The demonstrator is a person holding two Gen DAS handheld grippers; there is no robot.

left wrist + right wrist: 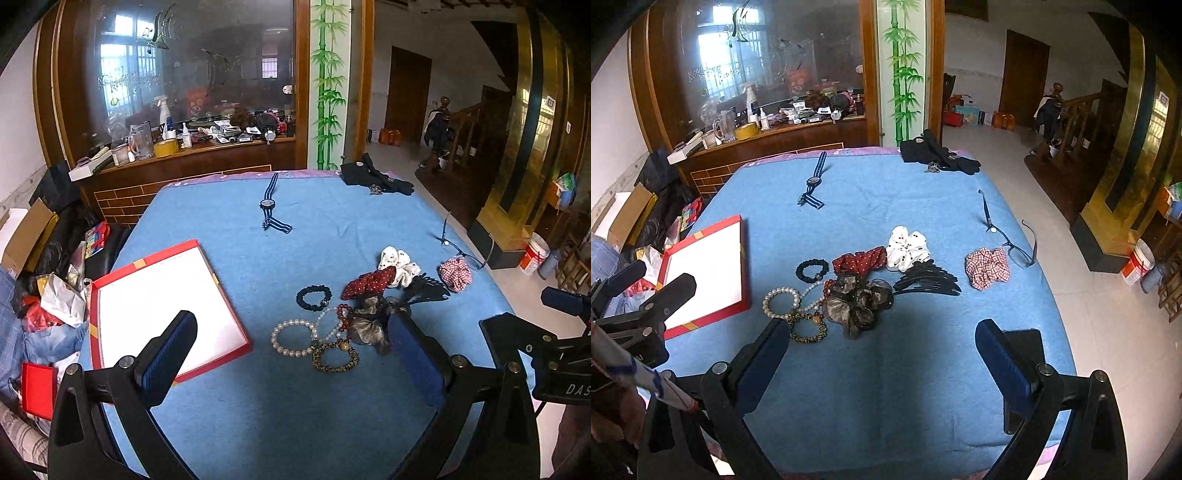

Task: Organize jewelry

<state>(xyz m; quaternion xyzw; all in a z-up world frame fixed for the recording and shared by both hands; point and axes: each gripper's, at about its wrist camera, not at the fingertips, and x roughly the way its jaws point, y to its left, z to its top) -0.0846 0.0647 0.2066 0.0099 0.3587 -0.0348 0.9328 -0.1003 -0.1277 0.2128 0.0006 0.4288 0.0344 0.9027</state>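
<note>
On the blue cloth a pile of jewelry lies mid-table: a white pearl bracelet, a leopard-print bracelet, a red bead bracelet, a black bead bracelet and several scrunchies. A red tray with a white floor lies to the left. My left gripper hovers open above the bracelets. Open too, my right gripper hangs over bare cloth just in front of the pile. Both hold nothing.
A striped-strap watch lies farther back, black gloves at the far edge. Glasses, a checked scrunchie and a black hair claw lie to the right. A dark flat object rests near the right front corner. Clutter stands left of the table.
</note>
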